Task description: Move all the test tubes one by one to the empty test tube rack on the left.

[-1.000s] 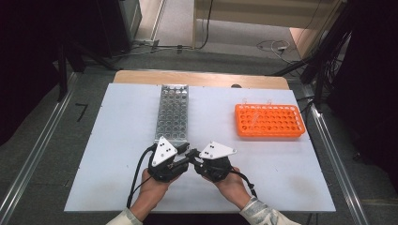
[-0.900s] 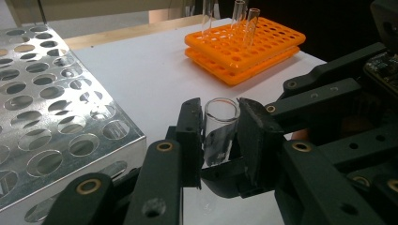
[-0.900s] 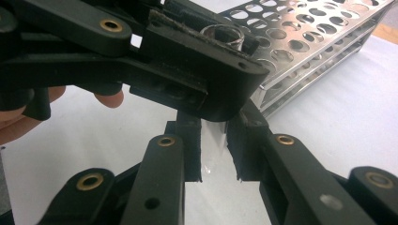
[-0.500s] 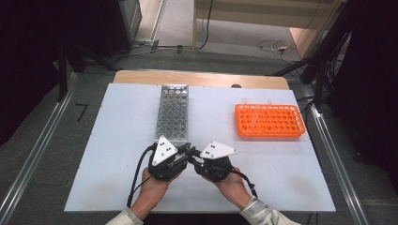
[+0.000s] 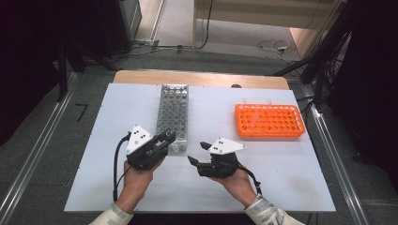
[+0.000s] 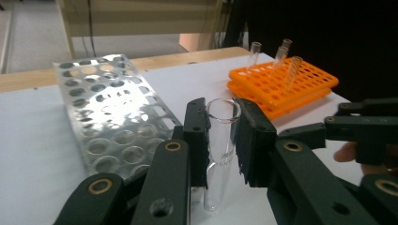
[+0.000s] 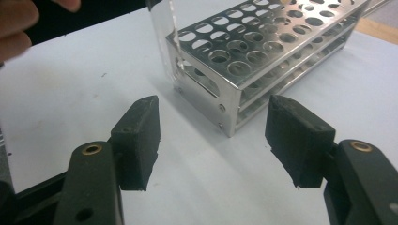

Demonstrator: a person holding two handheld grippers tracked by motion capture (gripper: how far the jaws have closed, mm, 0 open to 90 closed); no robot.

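A clear glass test tube (image 6: pixel 219 140) stands upright between the pads of my left gripper (image 6: pixel 220 123), which is shut on it just below its rim. In the high view the left gripper (image 5: pixel 168 138) points at the near end of the metal rack (image 5: pixel 172 115). My right gripper (image 5: pixel 196 153) sits to its right, and its jaws have just been opening. In the right gripper view those jaws (image 7: pixel 213 126) stand wide apart with nothing between them. The tube (image 7: pixel 164 33) hangs ahead of them, beside the rack's corner (image 7: pixel 220 93).
An orange tube rack (image 5: pixel 269 121) lies at the right of the white table (image 5: pixel 94 154), and three tubes (image 6: pixel 281 54) lean in it. The metal rack (image 6: pixel 108 126) has several rows of holes. Cables and floor rails surround the table.
The two grippers, tip to tip before, have come apart. The left one has moved left and towards the metal rack with the tube. The right jaws have opened and let go of it.
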